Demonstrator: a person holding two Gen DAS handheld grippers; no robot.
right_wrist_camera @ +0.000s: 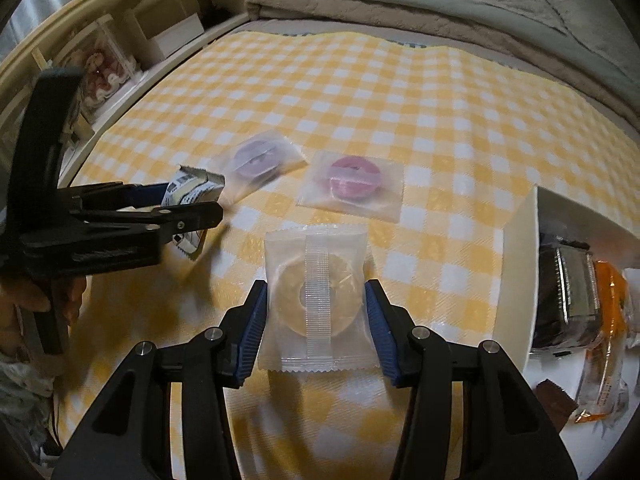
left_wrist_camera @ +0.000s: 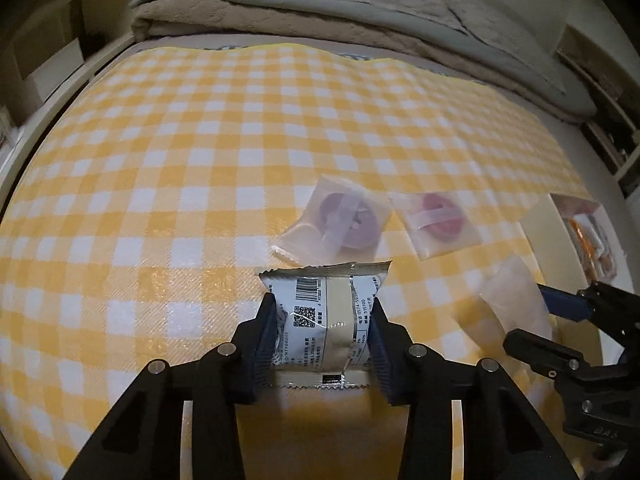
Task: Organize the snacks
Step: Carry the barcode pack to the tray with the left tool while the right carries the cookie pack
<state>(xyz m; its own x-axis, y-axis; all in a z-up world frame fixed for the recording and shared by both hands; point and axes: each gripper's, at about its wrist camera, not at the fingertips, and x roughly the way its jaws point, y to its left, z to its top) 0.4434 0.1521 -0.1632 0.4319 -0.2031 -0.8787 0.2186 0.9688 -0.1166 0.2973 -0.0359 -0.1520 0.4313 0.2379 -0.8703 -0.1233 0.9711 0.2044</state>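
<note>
Between the blue pads of the left gripper (left_wrist_camera: pixel 324 320) sits a white barcode-printed snack packet (left_wrist_camera: pixel 326 316), both pads pressing its side edges. Its long axis runs along the fingers, one crimped end pointing away from the camera, the other toward it; barcode and seam strip face up. From the right wrist view the packet looks lifted off the yellow checked cloth (left_wrist_camera: pixel 200 160), though blur makes this uncertain.

The right gripper (right_wrist_camera: pixel 316 308) clamps a clear packet holding a pale yellow ring (right_wrist_camera: pixel 316 300), pads on its two sides, seam strip running along the fingers.

On the cloth beyond lie a purple ring packet (right_wrist_camera: pixel 258 160), tilted, and a pink ring packet (right_wrist_camera: pixel 352 180), near each other but apart.

A white box (right_wrist_camera: pixel 516 280) at right is cut off by the frame; inside, a dark packet and an orange one, print unreadable.
</note>
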